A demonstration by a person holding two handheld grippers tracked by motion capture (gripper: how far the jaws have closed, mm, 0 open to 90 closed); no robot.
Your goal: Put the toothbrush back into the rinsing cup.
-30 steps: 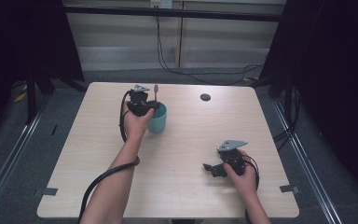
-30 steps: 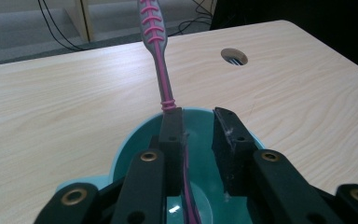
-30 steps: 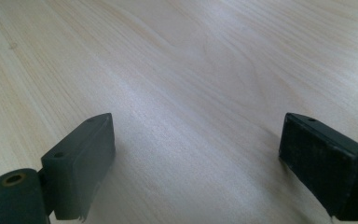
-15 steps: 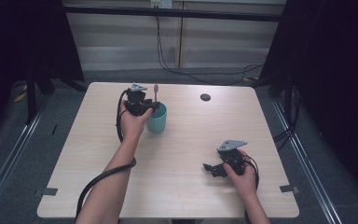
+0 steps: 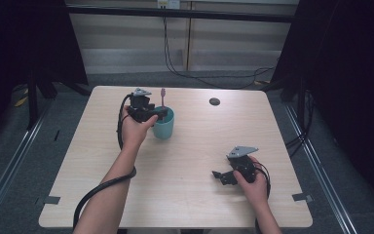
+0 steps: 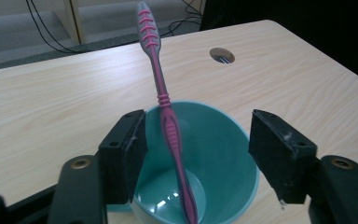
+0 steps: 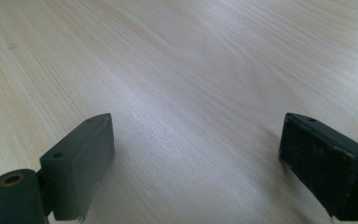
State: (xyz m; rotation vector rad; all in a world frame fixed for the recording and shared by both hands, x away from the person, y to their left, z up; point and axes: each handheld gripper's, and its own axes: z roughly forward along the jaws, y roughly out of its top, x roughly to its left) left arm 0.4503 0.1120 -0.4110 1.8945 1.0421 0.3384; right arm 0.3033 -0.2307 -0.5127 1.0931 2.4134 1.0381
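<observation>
- Nearest the person, right gripper [image 5: 222,176] resting low on the wooden table [image 5: 195,204], held in the right hand [image 5: 253,183] near the table's right front part; jaws spread wide in the right gripper view, bare wood grain between them, nothing gripped.
- Grey three-cornered plate [image 5: 241,151] on top of that gripper, cable looped at the wrist.
- Farther in, left forearm reaching up the table's left half, black cable [image 5: 100,190] trailing down beside it to the front edge.
- Left hand [image 5: 135,130] holding the left gripper [image 6: 198,140] right at the teal cup [image 6: 214,154]; jaws just been opening, now standing apart on either side of the cup's mouth, pads clear of the handle.
- Pink toothbrush [image 6: 161,93] standing in the cup, tilted, lower end on the cup's floor, handle leaning at the rim close by the left jaw, not pinched.
- Teal cup upright on the table's left-centre, well apart from the right gripper.
- Beyond the cup, round cable hole [image 5: 215,101] in the tabletop towards the far edge.
- Past the table, dark cables hanging before a pale wall panel.
</observation>
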